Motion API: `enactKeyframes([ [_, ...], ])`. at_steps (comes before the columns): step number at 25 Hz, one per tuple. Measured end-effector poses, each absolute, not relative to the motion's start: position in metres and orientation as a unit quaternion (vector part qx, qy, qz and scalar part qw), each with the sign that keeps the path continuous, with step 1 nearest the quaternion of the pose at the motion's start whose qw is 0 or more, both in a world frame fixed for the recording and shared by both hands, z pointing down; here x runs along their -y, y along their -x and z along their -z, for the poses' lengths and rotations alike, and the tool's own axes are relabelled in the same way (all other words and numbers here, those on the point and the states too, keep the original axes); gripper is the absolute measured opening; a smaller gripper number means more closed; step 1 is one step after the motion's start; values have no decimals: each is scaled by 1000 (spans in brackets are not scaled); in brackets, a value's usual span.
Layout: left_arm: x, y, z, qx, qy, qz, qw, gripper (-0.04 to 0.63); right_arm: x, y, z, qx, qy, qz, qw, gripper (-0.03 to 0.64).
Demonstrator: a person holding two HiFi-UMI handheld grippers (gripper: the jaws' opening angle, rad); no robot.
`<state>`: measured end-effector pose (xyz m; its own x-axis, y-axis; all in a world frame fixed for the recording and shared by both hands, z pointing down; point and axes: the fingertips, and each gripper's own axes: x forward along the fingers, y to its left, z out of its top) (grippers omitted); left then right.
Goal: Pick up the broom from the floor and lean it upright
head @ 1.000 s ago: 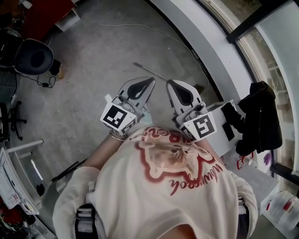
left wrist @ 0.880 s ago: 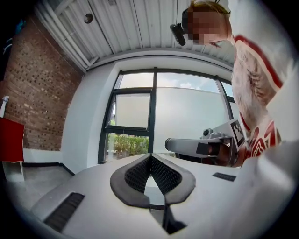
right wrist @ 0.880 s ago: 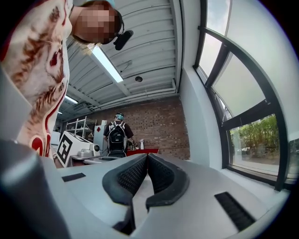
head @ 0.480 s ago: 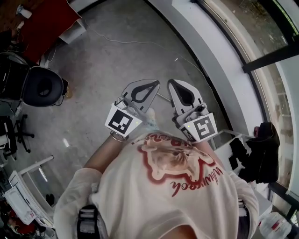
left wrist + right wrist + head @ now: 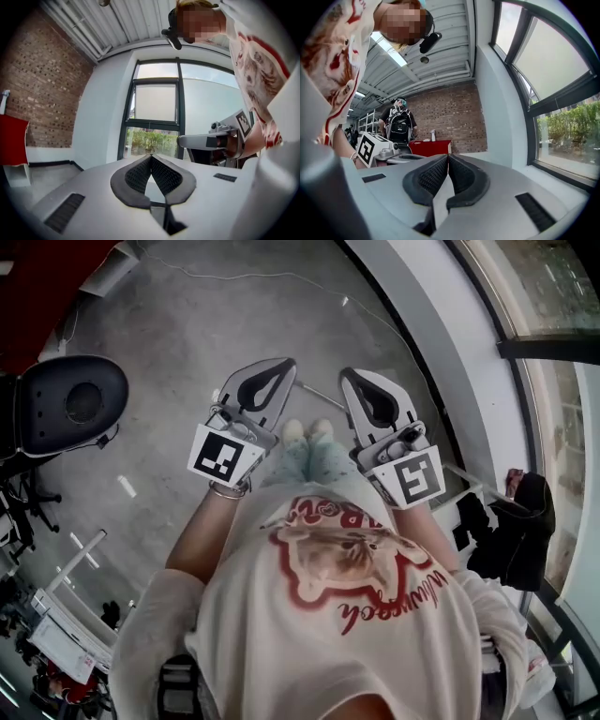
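i read both sets of jaws together, empty: left gripper and right gripper level, side by side. thin broom handle on concrete floor, seen between them.

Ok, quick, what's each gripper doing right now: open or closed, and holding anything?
Left gripper: closed, holding nothing.
Right gripper: closed, holding nothing.
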<state>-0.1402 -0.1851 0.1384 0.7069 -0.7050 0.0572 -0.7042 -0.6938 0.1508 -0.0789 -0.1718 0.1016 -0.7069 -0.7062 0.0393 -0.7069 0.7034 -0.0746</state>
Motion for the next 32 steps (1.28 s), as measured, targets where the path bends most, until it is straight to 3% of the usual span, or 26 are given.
enactKeyframes([
  [4, 221, 146, -207, 419, -896, -27, 143, 21, 202, 73, -152, 925, -368, -91, 35, 25],
  [24, 297, 163, -407, 483, -856, -74, 169, 21, 291, 99, -361, 930, -332, -132, 86, 25],
  [32, 297, 185, -468, 513, -829, -70, 211, 21, 298, 120, -432, 934, -301, -152, 113, 25],
])
